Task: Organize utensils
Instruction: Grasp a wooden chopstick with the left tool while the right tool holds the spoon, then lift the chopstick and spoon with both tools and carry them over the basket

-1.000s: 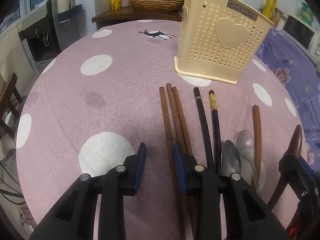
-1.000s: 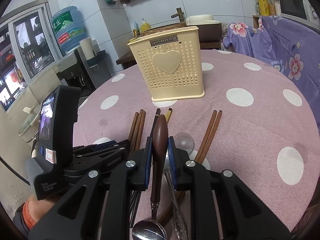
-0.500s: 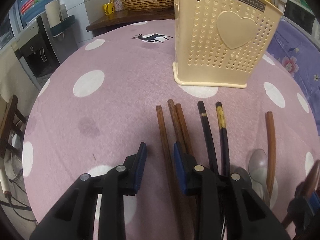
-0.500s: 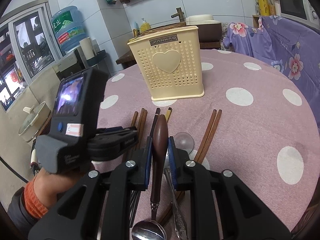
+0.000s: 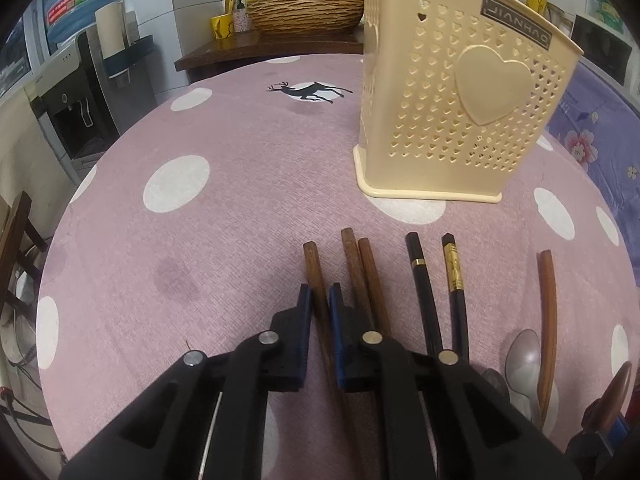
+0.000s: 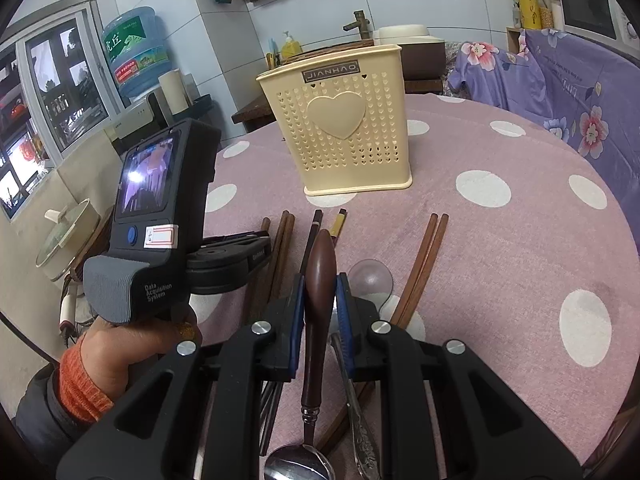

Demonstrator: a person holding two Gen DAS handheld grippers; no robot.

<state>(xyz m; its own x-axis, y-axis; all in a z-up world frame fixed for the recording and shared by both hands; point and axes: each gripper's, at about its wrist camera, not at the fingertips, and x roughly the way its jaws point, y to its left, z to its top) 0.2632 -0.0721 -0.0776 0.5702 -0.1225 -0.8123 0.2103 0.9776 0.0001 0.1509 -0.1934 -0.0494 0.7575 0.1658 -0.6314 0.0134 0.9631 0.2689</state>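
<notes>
My left gripper is shut on the leftmost brown wooden chopstick, low on the pink dotted table. Two more brown chopsticks and two black chopsticks lie to its right. A metal spoon and another brown chopstick pair lie further right. My right gripper is shut on a brown-handled spoon, held above the table with its metal bowl toward the camera. The cream utensil basket stands upright behind the chopsticks.
The left hand-held unit sits left of my right gripper. A wooden counter with a woven bowl is behind the table. A purple flowered cloth lies at the right edge. A water dispenser stands to the left.
My left gripper has moved forward and right along the table and closed on the leftmost brown chopstick. My right gripper has stayed still, holding the spoon.
</notes>
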